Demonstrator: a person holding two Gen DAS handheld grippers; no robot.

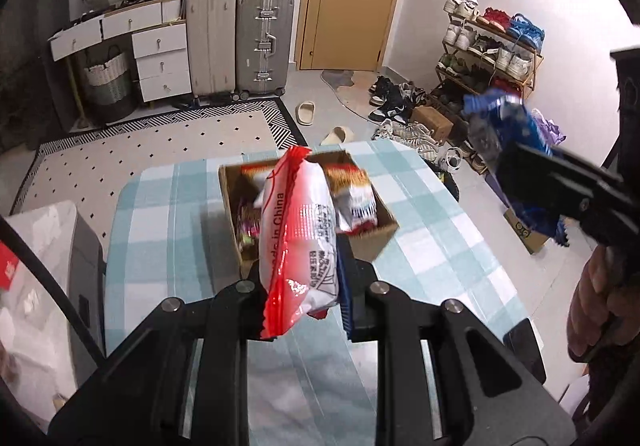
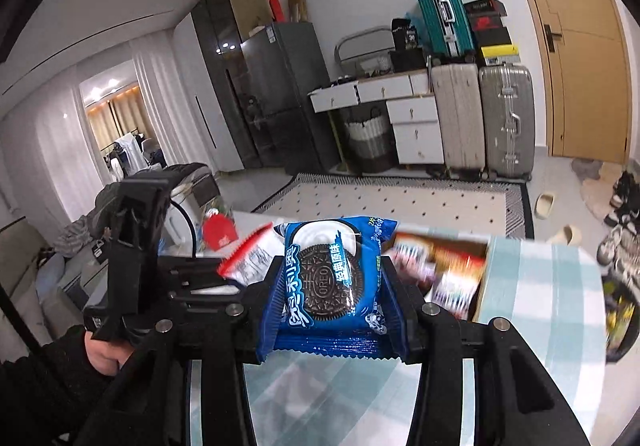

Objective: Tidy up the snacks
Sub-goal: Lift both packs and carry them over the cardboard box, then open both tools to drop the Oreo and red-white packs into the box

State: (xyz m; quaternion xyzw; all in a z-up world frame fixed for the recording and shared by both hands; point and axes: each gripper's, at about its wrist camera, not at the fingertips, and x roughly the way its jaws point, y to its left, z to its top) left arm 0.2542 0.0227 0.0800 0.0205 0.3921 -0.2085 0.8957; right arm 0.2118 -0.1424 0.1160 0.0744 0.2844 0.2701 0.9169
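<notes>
Left wrist view: the left gripper (image 1: 303, 266) is clamped on a red-and-white snack packet (image 1: 298, 242), held on edge above the desk (image 1: 168, 214). A cardboard box (image 1: 374, 242) sits at twelve o'clock, just beyond the packet, already holding several packets. At two o'clock the right gripper (image 1: 516, 162) carries a blue cookie packet (image 1: 496, 118), off past the desk's right edge. A grey appliance with a white cloth (image 1: 44, 246) stands at nine o'clock beside the desk.

Judgement: the step in hand is delivery of the red-and-white packet into the box. It should be carried forward over the open top, lowered between the packets already inside, and let go only once it is below the rim; the box looks fairly full, so a slot on the left side seems the safer target.

Right wrist view: the right gripper (image 2: 334, 286) is closed on the blue cookie packet (image 2: 332, 278), face up. The box (image 2: 480, 286) lies at two o'clock, blurred. The left gripper (image 2: 244, 266) with its packet is at ten o'clock, near the right one.

Obstruction risk: both grippers converge on one box; one should wait while the other unloads.
</notes>
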